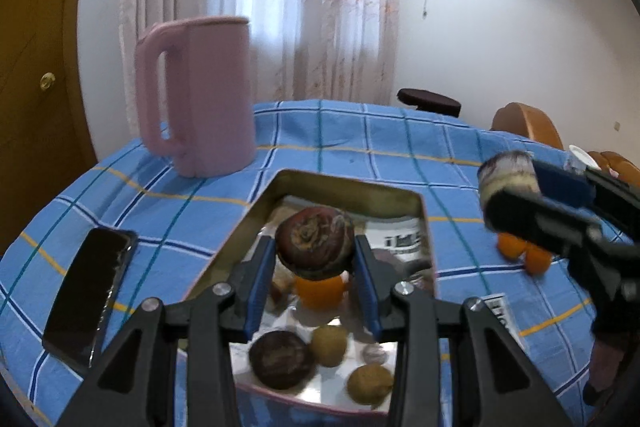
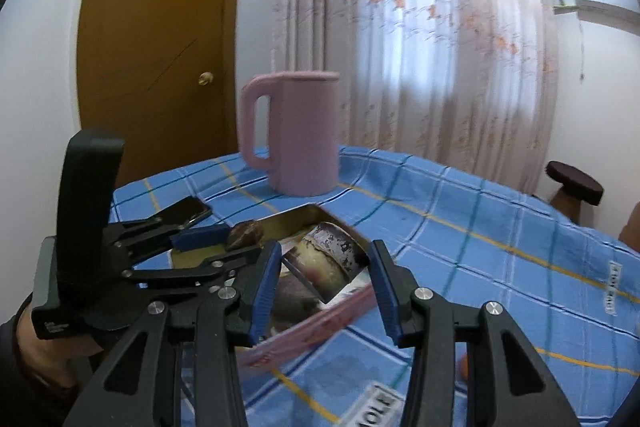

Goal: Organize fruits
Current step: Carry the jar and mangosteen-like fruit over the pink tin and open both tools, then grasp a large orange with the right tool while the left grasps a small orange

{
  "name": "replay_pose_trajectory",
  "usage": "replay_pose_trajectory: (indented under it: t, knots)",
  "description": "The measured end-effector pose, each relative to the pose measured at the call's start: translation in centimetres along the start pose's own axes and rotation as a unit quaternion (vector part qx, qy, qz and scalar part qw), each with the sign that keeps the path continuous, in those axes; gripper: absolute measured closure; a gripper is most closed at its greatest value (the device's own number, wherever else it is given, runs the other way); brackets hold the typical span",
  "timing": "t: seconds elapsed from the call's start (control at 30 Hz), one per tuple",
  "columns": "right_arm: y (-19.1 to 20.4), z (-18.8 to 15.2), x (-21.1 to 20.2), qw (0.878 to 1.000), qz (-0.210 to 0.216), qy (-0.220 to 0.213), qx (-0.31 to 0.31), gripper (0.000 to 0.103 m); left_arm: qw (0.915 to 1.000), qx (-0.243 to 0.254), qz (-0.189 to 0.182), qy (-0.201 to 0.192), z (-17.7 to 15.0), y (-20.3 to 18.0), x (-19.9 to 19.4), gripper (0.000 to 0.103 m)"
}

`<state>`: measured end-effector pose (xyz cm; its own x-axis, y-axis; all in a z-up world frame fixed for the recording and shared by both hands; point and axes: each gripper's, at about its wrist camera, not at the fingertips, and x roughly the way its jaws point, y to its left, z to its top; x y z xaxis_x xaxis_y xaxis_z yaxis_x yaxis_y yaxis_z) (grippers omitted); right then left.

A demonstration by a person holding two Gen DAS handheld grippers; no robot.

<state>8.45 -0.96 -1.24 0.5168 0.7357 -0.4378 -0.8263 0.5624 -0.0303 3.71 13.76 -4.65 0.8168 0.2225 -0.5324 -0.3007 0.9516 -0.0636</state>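
I hold the left gripper with its jaws pinching a dark, mottled fruit directly above the metal tray. Beneath those jaws the tray already contains one orange, one dark fruit and two brownish-yellow fruits. The right gripper has its jaws pinching a purple-and-cream fruit piece, also over the tray. Beyond the right jaws, two oranges remain on the desk. I judge sorting roughly half done. Farther out stand one pink jug and one phone.
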Motion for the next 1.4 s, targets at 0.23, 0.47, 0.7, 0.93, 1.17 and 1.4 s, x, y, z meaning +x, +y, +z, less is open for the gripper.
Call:
replay_pose_trajectory:
  t: [0.23, 0.47, 0.7, 0.93, 1.17, 1.4]
  knots:
    - [2.5, -1.6, 3.1, 0.999, 0.026, 0.033, -0.012, 0.056, 0.9997, -0.003, 0.01, 0.022, -0.5, 1.5, 0.8, 0.062]
    - [2.7, -2.6, 4.8, 0.997, 0.029, 0.066, -0.017, 0.056, 0.9989, -0.002, 0.016, 0.045, -0.6, 2.3, 1.4, 0.062]
    - [2.6, -2.9, 5.3, 0.996, 0.036, 0.077, -0.016, 0.055, 0.9983, 0.001, 0.018, 0.055, -0.7, 2.1, 1.7, 0.061]
    - [3.0, -3.1, 5.3, 0.996, 0.042, 0.074, -0.029, 0.054, 0.9985, -0.015, 0.026, 0.045, -0.5, 2.8, 0.8, 0.044]
    - [1.8, -3.1, 2.9, 0.998, 0.032, 0.053, -0.017, 0.043, 0.9999, -0.006, 0.01, 0.001, 0.7, 1.3, -1.8, 0.018]
    - [-4.0, -4.5, -1.7, 0.997, -0.064, 0.052, 0.008, 0.043, 0.9992, 0.027, -0.031, -0.003, 1.2, -2.9, -1.9, 0.011]
